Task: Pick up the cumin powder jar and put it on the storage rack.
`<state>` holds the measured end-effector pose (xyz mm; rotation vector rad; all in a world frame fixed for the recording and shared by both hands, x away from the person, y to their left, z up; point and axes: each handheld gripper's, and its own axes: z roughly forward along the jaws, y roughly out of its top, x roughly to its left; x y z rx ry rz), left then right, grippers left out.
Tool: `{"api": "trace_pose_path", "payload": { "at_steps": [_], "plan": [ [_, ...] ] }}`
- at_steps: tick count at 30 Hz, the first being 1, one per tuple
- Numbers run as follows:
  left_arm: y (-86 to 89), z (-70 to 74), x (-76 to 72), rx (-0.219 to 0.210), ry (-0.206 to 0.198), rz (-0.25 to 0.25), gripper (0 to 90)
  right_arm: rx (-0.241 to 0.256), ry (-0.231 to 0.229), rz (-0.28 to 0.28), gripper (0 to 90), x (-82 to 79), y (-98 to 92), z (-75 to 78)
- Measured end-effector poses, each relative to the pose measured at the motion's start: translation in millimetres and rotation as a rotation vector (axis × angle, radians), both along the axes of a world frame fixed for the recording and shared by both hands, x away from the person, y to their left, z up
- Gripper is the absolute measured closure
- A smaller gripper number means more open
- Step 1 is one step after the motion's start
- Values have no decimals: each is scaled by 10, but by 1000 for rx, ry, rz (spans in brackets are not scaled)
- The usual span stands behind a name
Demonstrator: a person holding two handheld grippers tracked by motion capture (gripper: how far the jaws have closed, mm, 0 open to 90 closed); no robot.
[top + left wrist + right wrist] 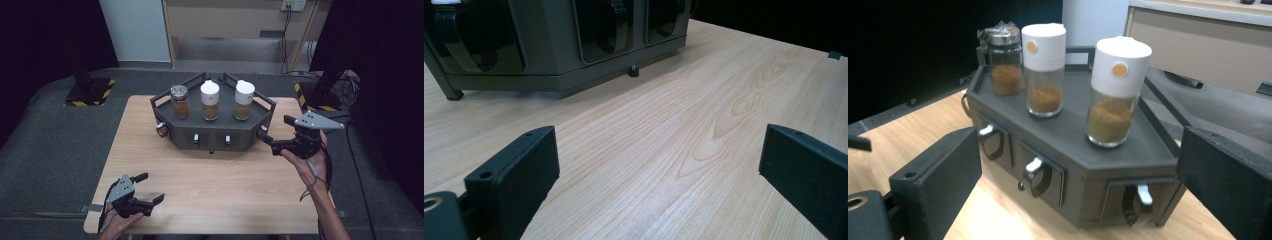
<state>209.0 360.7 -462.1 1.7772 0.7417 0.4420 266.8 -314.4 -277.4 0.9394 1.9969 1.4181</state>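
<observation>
The dark rack [215, 131] stood on the table [210, 190]; three spice jars [1110, 95] stood on top of it; the right gripper [273, 134] hovered beside its right end, jaws wide, holding nothing; the left gripper [150, 189] sat well in front of the rack, jaws wide too.

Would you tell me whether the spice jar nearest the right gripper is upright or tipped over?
Upright. The right-hand spice jar stands on its base on the rack, white cap on top, brown powder settled level at the bottom.
</observation>
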Motion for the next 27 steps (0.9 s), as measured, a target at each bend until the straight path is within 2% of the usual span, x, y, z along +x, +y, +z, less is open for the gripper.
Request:
{"api": "trace_pose_path", "payload": {
  "at_steps": [11,16,21,27],
  "plan": [
    [6,-4,3,-7,4,4,14,4,10,5,43,-295,-204,-249],
    [9,-11,7,-12,5,7,14,-15,0,12,43,-422,-241,-336],
    [12,-8,3,-16,3,12,14,-11,23,19,43,-496,-270,-385],
    [10,-16,6,-23,8,15,14,-10,24,28,42,-582,-300,-489]
  ]
}}
